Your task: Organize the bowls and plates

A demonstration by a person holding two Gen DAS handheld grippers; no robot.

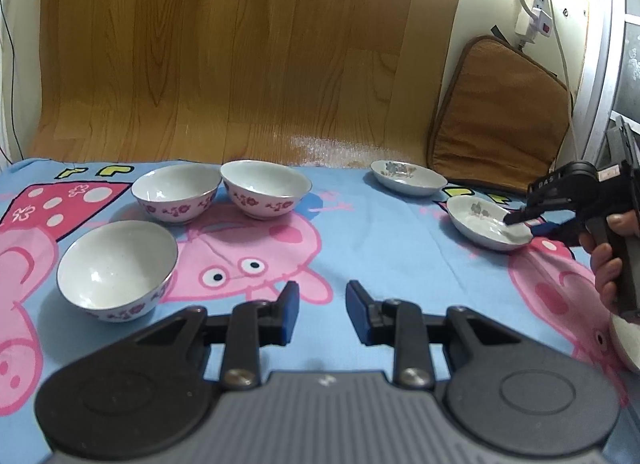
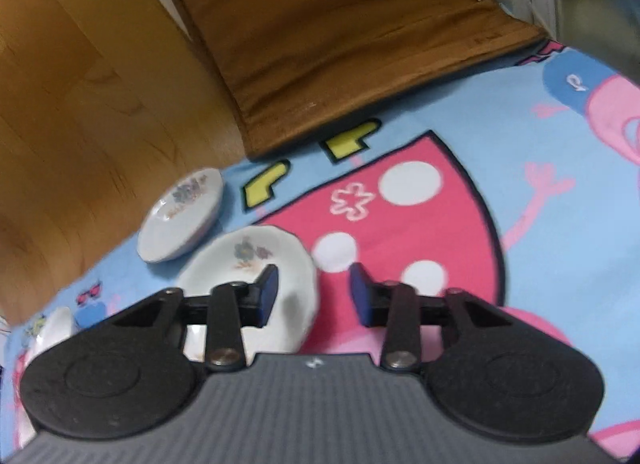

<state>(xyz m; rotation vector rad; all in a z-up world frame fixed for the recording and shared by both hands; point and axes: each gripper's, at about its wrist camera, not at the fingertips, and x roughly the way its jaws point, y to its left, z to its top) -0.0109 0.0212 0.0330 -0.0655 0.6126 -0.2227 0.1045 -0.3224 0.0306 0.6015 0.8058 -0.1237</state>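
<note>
Three white bowls with purple flower trim stand on the cartoon blanket: a near one [image 1: 117,270] at the left and two behind it [image 1: 175,193] [image 1: 265,193]. Two small white floral plates sit at the right: a far one [image 1: 408,177] [image 2: 182,214] and a nearer one [image 1: 489,223] [image 2: 256,288]. My left gripper [image 1: 322,310] is open and empty over the blanket. My right gripper [image 2: 313,294] [image 1: 524,218] is open, its jaws straddling the nearer plate's right rim, one finger over the plate.
A brown cushion [image 1: 498,120] [image 2: 340,36] leans at the blanket's far right edge. Wood-pattern flooring [image 1: 240,52] lies beyond the blanket. A power strip with cables [image 1: 536,12] hangs on the wall. Another white dish edge [image 1: 628,344] shows at the right border.
</note>
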